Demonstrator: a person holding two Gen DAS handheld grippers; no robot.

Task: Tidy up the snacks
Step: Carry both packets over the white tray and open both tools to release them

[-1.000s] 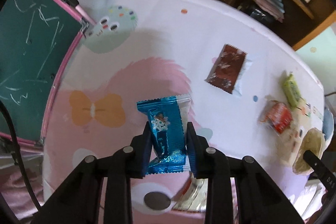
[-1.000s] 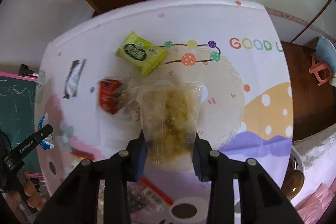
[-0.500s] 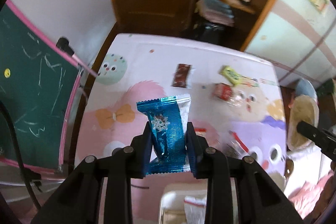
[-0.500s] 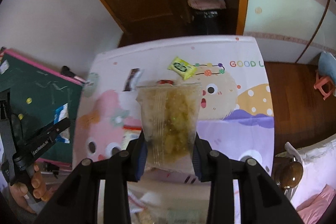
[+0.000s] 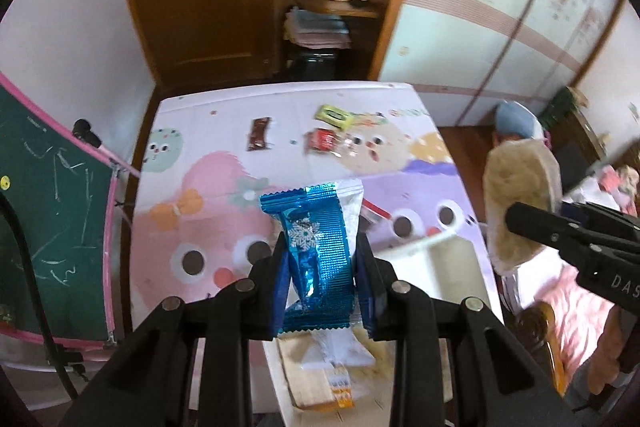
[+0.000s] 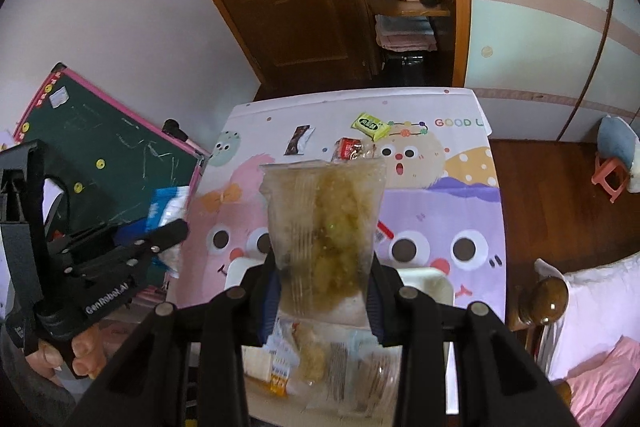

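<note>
Left wrist view: the left gripper (image 5: 322, 269) pointed steeply down over the near end of the table (image 5: 224, 115), raised well above it.
Left tongs: clamped on a blue foil packet (image 5: 316, 251), one pad on each long side.
Blue foil packet: upright between the jaws, ribbed and shiny, with a white snowflake mark and a silver strip along its right edge; crimped top edge tilted slightly.
White bin (image 5: 436, 259): below and right of the packet at the near table edge, with wrapped snacks lying inside.
Far table end: a dark brown packet (image 5: 258, 134), a red packet (image 5: 322, 139) and a yellow-green packet (image 5: 332, 115), all lying flat and apart from one another.
Right wrist view: the left hand (image 6: 68, 353) gripped the other tool's handle at the far left, fingers curled under it.
Right gripper (image 6: 324, 279): pointed steeply down over the bin, also held high.
Right tongs: clamped on a clear bag (image 6: 324, 227) at its lower sides.
Clear bag: upright, translucent, filled with yellowish lumpy pieces, its top edge level with the red packet behind it.
</note>
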